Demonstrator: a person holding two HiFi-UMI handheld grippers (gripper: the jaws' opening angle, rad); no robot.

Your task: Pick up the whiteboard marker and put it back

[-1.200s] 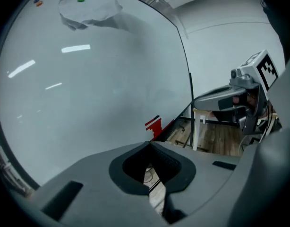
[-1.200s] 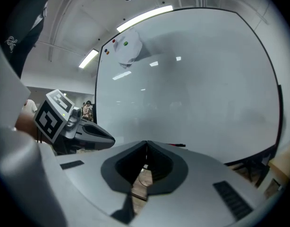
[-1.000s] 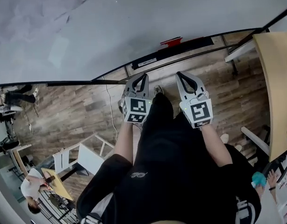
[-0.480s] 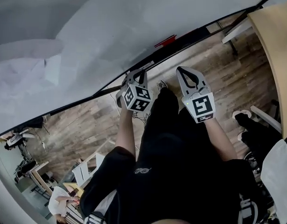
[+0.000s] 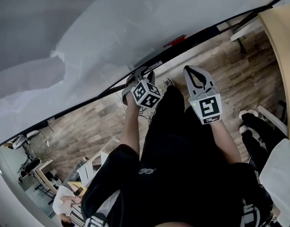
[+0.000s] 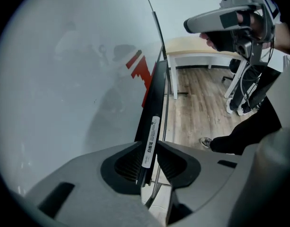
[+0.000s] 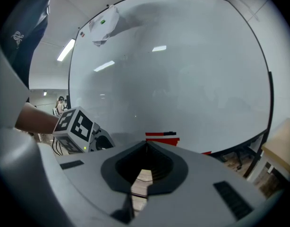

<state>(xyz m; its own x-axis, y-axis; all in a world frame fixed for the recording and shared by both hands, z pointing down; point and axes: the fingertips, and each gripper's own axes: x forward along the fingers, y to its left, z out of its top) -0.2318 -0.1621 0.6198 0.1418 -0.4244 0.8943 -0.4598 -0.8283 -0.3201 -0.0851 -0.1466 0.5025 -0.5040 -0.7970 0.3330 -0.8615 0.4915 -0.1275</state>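
The whiteboard marker (image 6: 150, 141), black with a white label, lies along the black tray (image 6: 155, 91) at the foot of the whiteboard (image 5: 112, 27). My left gripper (image 6: 148, 145) points down at the tray with the marker between its jaws. The jaws have just been opening, and thin gaps show beside the marker. In the head view the left gripper (image 5: 141, 74) sits at the tray's edge. My right gripper (image 5: 191, 71) hovers beside it, apart from the tray. Its jaws (image 7: 146, 144) meet at the tips, with nothing in them.
A red eraser-like block (image 5: 174, 41) rests on the tray to the right. A pale wooden table (image 5: 282, 56) stands at the far right. The person's black-clad legs fill the lower middle, and another person's shoes (image 5: 249, 115) are at the right. White furniture frames (image 5: 95, 162) stand lower left.
My left gripper has dipped toward the tray and rolled, its marker cube now turned on a corner. The right gripper shifted slightly. The head view has swung, showing more whiteboard.
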